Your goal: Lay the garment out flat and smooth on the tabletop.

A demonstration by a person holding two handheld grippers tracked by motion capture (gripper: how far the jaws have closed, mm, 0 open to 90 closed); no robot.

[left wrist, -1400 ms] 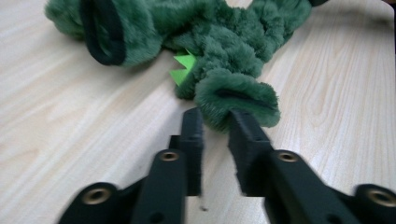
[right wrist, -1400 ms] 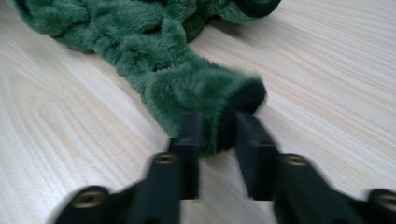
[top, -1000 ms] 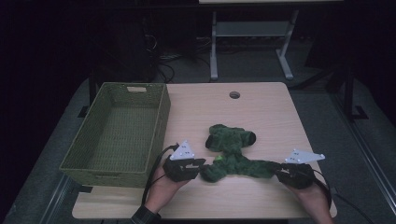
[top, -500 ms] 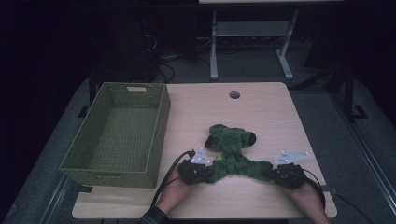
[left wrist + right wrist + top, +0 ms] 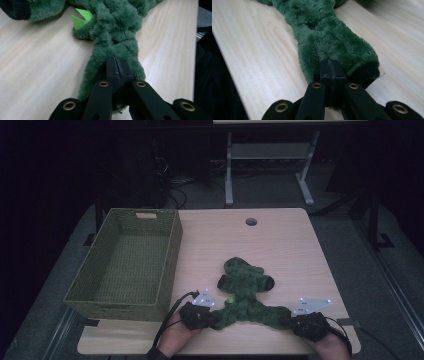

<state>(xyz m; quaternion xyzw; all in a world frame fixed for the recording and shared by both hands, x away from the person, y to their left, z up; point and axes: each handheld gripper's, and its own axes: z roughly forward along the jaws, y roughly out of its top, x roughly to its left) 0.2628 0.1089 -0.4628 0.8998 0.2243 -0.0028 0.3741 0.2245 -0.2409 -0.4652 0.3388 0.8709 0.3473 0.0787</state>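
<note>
A dark green fuzzy garment (image 5: 246, 292) lies crumpled on the light wood table (image 5: 280, 245), near its front edge. Two of its ends are stretched out sideways. My left gripper (image 5: 212, 316) is shut on the left end (image 5: 112, 50), with a bright green tag (image 5: 81, 20) showing further up the fabric. My right gripper (image 5: 291, 321) is shut on the right end (image 5: 329, 42), next to its dark ribbed cuff (image 5: 365, 72). A hand holds each gripper at the table's front edge.
An empty green woven basket (image 5: 127, 262) stands on the left part of the table, close beside the left gripper. A round cable hole (image 5: 251, 222) sits near the table's far edge. A white desk frame (image 5: 265, 155) stands on the floor beyond.
Both grippers have moved inward and closer to the garment, from just outside its ends to clamped on them. The garment's two ends now lie stretched between them.
</note>
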